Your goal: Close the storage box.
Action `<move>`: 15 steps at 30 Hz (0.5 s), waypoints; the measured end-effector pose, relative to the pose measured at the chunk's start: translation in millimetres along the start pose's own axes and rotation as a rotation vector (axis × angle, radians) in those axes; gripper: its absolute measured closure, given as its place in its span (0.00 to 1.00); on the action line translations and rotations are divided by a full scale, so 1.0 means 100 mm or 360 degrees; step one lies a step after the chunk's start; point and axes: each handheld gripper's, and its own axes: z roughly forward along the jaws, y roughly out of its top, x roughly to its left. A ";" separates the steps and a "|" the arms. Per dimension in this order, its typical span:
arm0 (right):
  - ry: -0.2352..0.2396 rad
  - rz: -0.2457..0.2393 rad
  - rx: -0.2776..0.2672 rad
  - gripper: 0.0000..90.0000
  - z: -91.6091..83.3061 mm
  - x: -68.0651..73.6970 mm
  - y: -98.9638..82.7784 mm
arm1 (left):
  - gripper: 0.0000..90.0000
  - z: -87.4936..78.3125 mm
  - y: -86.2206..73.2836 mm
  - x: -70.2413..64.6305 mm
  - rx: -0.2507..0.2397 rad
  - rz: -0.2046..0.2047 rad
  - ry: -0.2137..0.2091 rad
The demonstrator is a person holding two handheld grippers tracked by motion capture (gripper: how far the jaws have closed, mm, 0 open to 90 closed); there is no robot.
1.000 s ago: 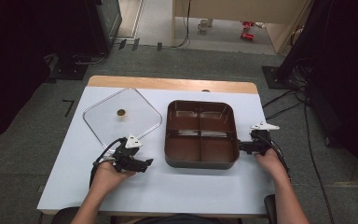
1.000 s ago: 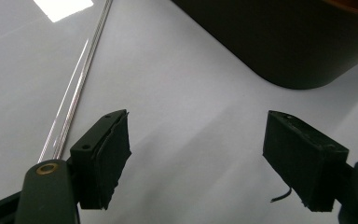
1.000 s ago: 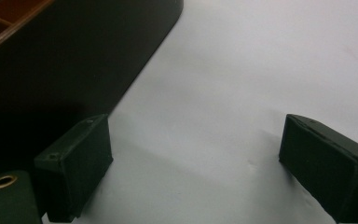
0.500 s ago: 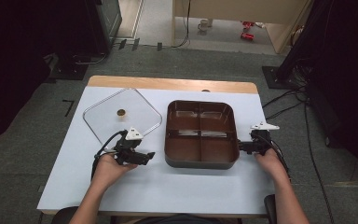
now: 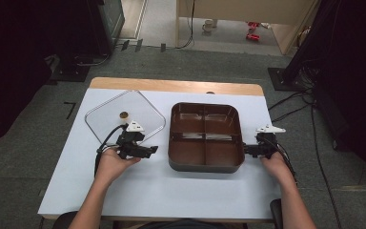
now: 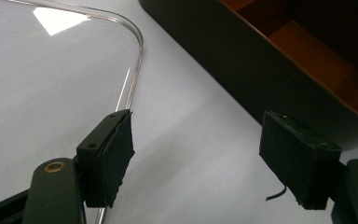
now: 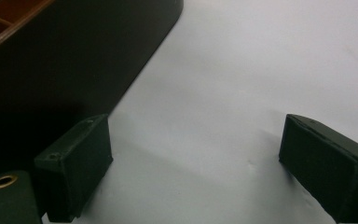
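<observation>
A dark brown tray (image 5: 205, 162) with four compartments sits mid-table. Left of it lies a clear square lid (image 5: 143, 112) with a small round knob (image 5: 123, 115). My left gripper (image 5: 151, 150) hovers at the lid's near corner and points toward the tray. In the left gripper view it (image 6: 205, 154) is open; its jaws have just been closing a little, with bare table between them, the lid's rim (image 6: 137, 60) beside the left jaw and the tray's wall (image 6: 261, 60) beyond. My right gripper (image 5: 246, 150) rests at the tray's right side. It (image 7: 200, 158) is open over bare table beside the tray's wall (image 7: 74, 56).
The white tabletop (image 5: 171, 191) has a wooden strip (image 5: 171, 87) along its far edge. Cables (image 5: 290, 107) and dark equipment stands (image 5: 310, 47) occupy the floor to the right, and more dark gear (image 5: 90, 28) stands at the back left.
My left gripper has moved away from the person, onto the lid's near corner. The right gripper, the tray and the lid have stayed where they were.
</observation>
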 end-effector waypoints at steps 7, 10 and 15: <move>0.0000 -0.0001 0.0000 0.10 0.00 0.00 0.00 | 0.30 0.02 0.12 0.14 0.0001 -0.0009 0.0035; 0.0000 -0.0001 0.0000 0.10 0.00 0.00 0.00 | 0.33 0.03 0.16 0.17 0.0005 -0.0011 0.0040; 0.0000 -0.0001 0.0001 0.10 0.00 0.00 0.00 | 0.33 0.03 0.23 0.25 -0.0006 -0.0010 0.0048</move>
